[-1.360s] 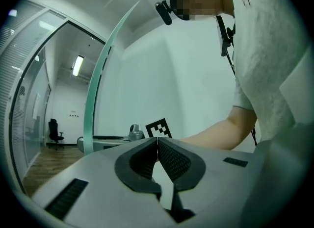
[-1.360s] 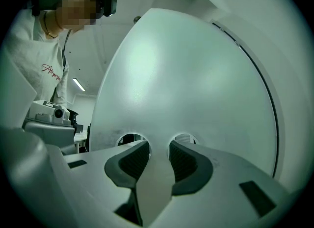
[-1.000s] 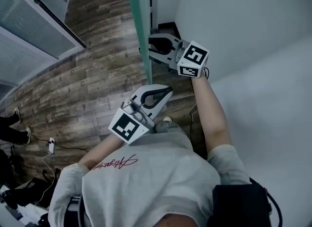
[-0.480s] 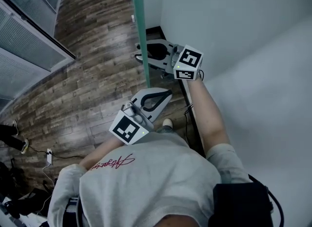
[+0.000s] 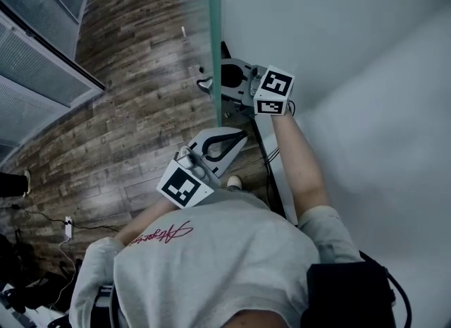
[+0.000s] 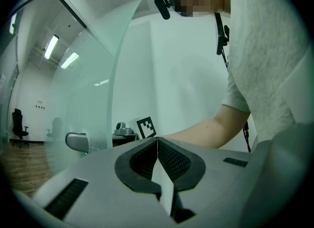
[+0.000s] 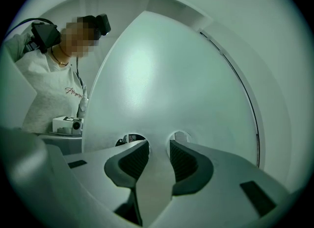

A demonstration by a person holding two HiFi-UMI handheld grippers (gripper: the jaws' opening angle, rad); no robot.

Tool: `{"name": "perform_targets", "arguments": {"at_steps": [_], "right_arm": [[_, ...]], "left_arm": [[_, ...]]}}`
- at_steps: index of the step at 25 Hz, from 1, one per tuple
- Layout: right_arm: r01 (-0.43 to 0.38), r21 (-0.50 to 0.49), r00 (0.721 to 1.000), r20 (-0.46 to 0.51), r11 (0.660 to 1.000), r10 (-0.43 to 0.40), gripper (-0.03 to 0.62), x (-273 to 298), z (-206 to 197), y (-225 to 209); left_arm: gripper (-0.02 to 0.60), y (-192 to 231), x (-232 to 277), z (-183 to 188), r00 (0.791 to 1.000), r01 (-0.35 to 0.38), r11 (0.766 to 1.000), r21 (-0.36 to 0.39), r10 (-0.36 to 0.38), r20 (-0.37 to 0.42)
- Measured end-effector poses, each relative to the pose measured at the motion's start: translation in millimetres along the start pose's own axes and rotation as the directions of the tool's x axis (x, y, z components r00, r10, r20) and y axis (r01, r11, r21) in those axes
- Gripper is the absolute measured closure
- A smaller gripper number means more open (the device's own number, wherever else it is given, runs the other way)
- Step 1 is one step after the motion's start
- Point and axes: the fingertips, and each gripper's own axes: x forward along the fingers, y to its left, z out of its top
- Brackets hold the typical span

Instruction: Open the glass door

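The glass door [image 5: 213, 37] shows edge-on from above, running down the middle of the head view. My right gripper [image 5: 211, 83] reaches across its edge and is shut on the door handle [image 7: 156, 173]. In the right gripper view the metal bar fills the gap between the pads [image 7: 182, 159], in front of the frosted door panel [image 7: 171, 85]. My left gripper [image 5: 242, 133] hangs shut and empty just below, near the person's body, touching nothing. In the left gripper view the shut left gripper [image 6: 157, 139] points at the door's edge [image 6: 110, 75], with a handle end [image 6: 77, 141] beyond it.
A white wall [image 5: 352, 51] stands close on the right of the door. Dark wood floor [image 5: 134, 108] spreads to the left, with a louvred partition [image 5: 42, 73] at far left. A black cable and plug [image 5: 69, 222] lie on the floor at lower left.
The door's edge has shifted right and turned more upright in the head view, with my right gripper still on the handle. My left gripper has barely moved.
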Motion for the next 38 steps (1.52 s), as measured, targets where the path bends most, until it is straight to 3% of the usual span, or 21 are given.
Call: {"name": "perform_targets", "arguments": {"at_steps": [16, 30, 34, 38], "right_arm": [[-0.048, 0.059, 0.998, 0.033, 0.997, 0.046, 0.457, -63.6, 1.6, -27.7], [-0.038, 0.007, 0.999, -0.024, 0.999, 0.038, 0.459, -76.8, 14.0, -20.8], [0.024, -0.014, 1.000, -0.012, 1.000, -0.024, 0.461, -89.6, 12.2, -24.9], [0.186, -0.060, 0.982, 0.006, 0.981, -0.186, 0.551, -110.0, 12.1, -39.3]], "left_arm": [[0.565, 4.0, 39.7, -14.1, 0.999, -0.021, 1.000, -0.010, 0.021, -0.027], [0.565, 6.2, 49.1, -6.7, 0.999, -0.009, 0.999, -0.032, 0.008, -0.034], [0.565, 6.7, 53.0, -9.3, 1.000, 0.003, 0.999, -0.040, -0.004, -0.029], [0.565, 8.5, 62.7, -16.8, 0.999, 0.015, 0.999, -0.052, -0.017, -0.034]]}}
